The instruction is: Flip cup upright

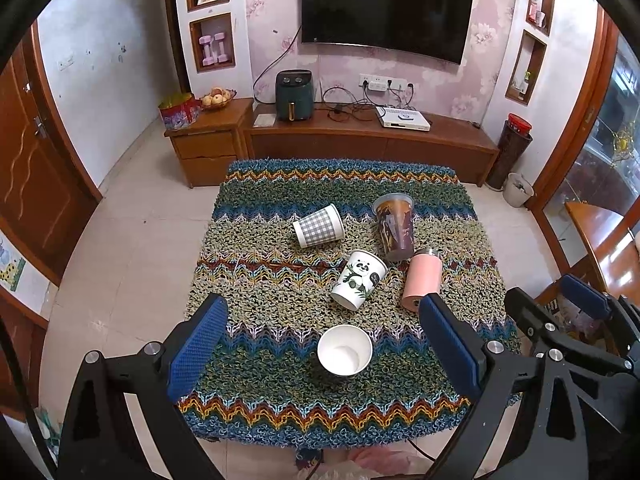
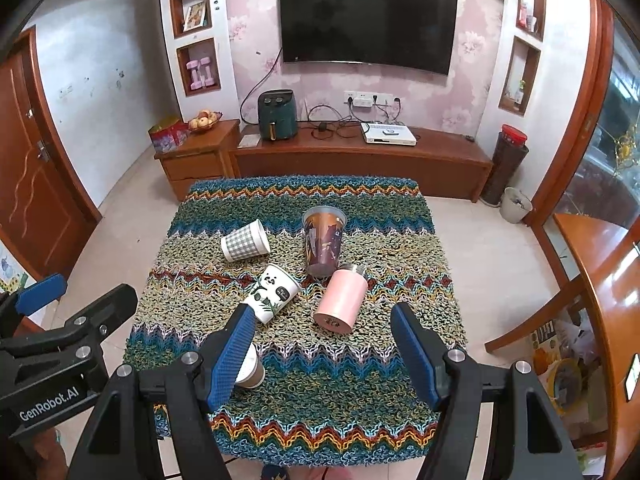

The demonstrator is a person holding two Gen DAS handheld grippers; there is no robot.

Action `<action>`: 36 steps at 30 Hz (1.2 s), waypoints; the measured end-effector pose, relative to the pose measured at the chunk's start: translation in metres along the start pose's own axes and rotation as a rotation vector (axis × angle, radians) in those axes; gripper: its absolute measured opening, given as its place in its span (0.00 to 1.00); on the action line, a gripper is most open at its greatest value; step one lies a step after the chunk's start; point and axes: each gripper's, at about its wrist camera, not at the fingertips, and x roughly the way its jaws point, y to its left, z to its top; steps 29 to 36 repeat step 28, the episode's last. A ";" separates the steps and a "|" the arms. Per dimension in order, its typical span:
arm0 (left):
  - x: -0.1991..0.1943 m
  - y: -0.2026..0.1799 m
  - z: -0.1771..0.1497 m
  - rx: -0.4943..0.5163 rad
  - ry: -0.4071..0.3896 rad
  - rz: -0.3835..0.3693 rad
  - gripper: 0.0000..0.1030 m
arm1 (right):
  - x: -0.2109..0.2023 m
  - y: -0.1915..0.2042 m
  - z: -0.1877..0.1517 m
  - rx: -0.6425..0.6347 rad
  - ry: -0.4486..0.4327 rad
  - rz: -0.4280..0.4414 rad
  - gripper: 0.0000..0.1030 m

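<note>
Several cups sit on a table under a zigzag knitted cloth (image 1: 280, 392). A checked cup (image 1: 319, 226) (image 2: 245, 241), a panda cup (image 1: 359, 280) (image 2: 272, 293) and a pink tumbler (image 1: 422, 279) (image 2: 341, 297) lie on their sides. A tall brown printed cup (image 1: 395, 226) (image 2: 323, 240) stands upright. A paper cup (image 1: 345, 350) stands upright near the front edge; in the right wrist view it (image 2: 250, 368) is partly hidden by a finger. My left gripper (image 1: 323, 350) is open and empty, above that cup. My right gripper (image 2: 326, 354) is open and empty.
A wooden TV cabinet (image 1: 360, 140) with a green air fryer (image 1: 294, 95) stands beyond the table. A wooden door (image 1: 36, 184) is at the left. A wooden table (image 2: 600, 264) and a small bin (image 2: 515, 204) are at the right. Tiled floor surrounds the table.
</note>
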 end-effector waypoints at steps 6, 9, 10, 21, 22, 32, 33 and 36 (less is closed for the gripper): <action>0.003 0.000 0.001 0.000 0.007 0.001 0.94 | 0.001 0.000 0.001 0.001 0.003 0.002 0.69; 0.003 0.001 0.001 0.000 0.008 0.001 0.94 | 0.002 0.002 0.001 -0.003 0.003 0.002 0.69; 0.003 0.001 0.001 0.000 0.009 0.000 0.94 | 0.002 0.003 0.000 -0.003 0.003 0.001 0.69; 0.005 0.000 -0.001 0.000 0.015 -0.001 0.94 | 0.003 0.004 0.001 -0.004 0.007 0.000 0.69; 0.006 0.000 -0.001 0.001 0.017 0.000 0.94 | 0.003 0.004 0.001 -0.003 0.007 0.000 0.69; 0.008 -0.003 -0.004 0.007 0.021 0.005 0.94 | 0.003 0.004 0.001 -0.004 0.007 -0.001 0.69; 0.008 -0.003 -0.004 0.007 0.021 0.005 0.94 | 0.003 0.004 0.001 -0.004 0.007 -0.001 0.69; 0.008 -0.003 -0.004 0.007 0.021 0.005 0.94 | 0.003 0.004 0.001 -0.004 0.007 -0.001 0.69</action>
